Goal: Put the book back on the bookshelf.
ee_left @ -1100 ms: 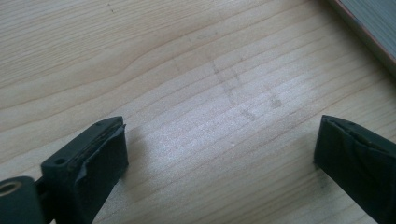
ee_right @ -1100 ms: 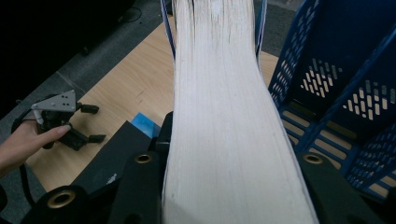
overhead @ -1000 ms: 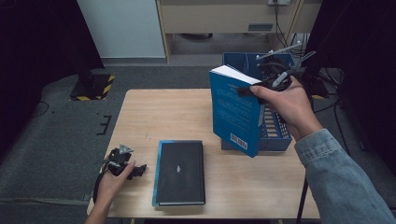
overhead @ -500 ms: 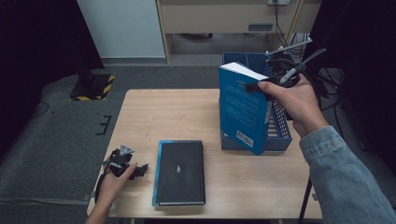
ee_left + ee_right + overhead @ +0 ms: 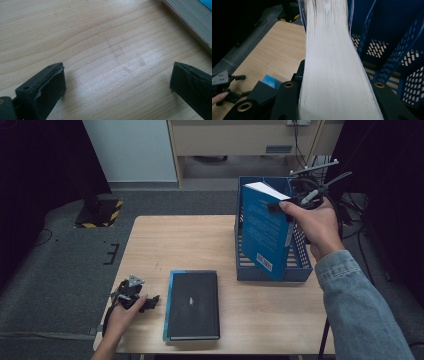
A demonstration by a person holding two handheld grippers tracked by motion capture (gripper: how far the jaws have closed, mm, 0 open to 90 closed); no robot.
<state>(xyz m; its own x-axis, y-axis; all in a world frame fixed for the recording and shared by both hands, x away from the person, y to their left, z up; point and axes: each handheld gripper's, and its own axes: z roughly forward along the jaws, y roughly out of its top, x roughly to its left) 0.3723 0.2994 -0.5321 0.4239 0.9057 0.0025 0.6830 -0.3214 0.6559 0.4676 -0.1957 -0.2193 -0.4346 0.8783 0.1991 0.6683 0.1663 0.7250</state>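
Blue book [image 5: 262, 232] stands clamped between the right gripper's [image 5: 286, 206] fingers, over the blue basket [image 5: 300, 265]; left gripper's [image 5: 117, 82] fingers spread.

My right sleeve [image 5: 357, 307] is blue-grey denim, cuff seam showing at the wrist. My right gripper [image 5: 334, 100] has matte black jaws with brass-ringed screw holes, plus thin grey rods and a looped black cable on top (seen from above). My left gripper [image 5: 117, 85] has black padded jaws; it carries a grey three-cornered plate [image 5: 134, 280].
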